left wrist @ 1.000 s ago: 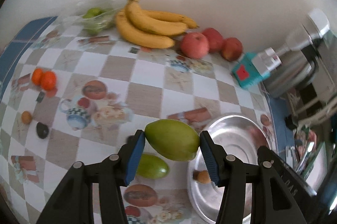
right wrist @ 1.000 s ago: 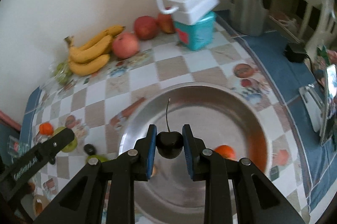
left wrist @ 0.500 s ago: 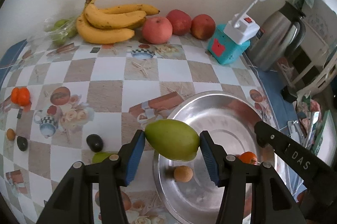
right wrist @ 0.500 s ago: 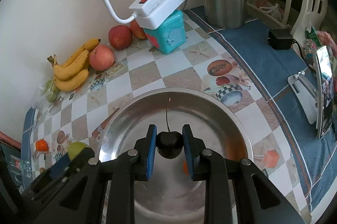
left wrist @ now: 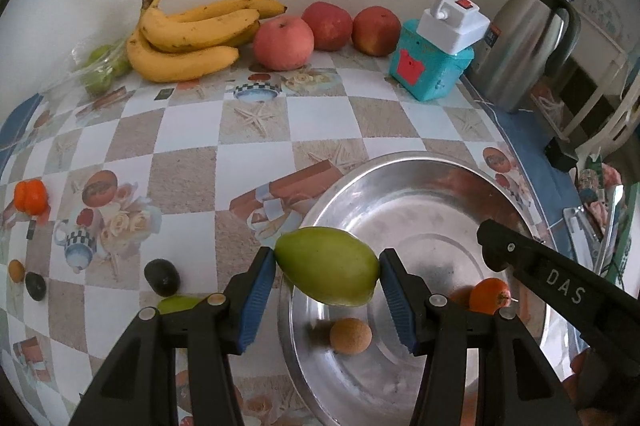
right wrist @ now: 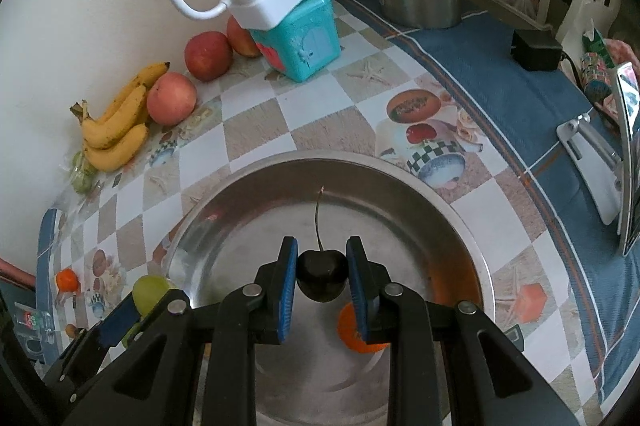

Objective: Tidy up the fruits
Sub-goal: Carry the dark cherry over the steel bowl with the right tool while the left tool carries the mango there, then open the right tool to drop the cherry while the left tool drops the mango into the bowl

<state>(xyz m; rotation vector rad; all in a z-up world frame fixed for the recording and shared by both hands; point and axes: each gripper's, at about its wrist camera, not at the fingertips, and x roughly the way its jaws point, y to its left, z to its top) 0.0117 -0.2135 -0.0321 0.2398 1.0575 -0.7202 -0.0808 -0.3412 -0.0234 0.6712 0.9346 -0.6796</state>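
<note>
My left gripper (left wrist: 327, 280) is shut on a green mango (left wrist: 327, 266), held above the left rim of a round metal tray (left wrist: 420, 186). In the tray lie a small brown round fruit (left wrist: 351, 335) and a small orange fruit (left wrist: 489, 295). My right gripper (right wrist: 322, 276) is shut on a dark cherry (right wrist: 322, 274) with a long stem, over the middle of the metal tray (right wrist: 400, 202). An orange fruit (right wrist: 360, 340) shows just below its right finger. The left gripper with the mango (right wrist: 150, 291) appears at the lower left of the right wrist view.
Bananas (left wrist: 188, 34), three red apples (left wrist: 283, 42) and bagged green fruit (left wrist: 100, 70) line the wall. A teal box with a white switch unit (left wrist: 430, 66) and a steel kettle (left wrist: 528, 42) stand at right. Dark fruits (left wrist: 161, 276), a green fruit (left wrist: 176, 304) and small oranges (left wrist: 30, 196) lie left.
Both grippers have moved over the tray and sunk slightly, each keeping its fruit. The left view has swung right, from the table to the tray's left rim.
</note>
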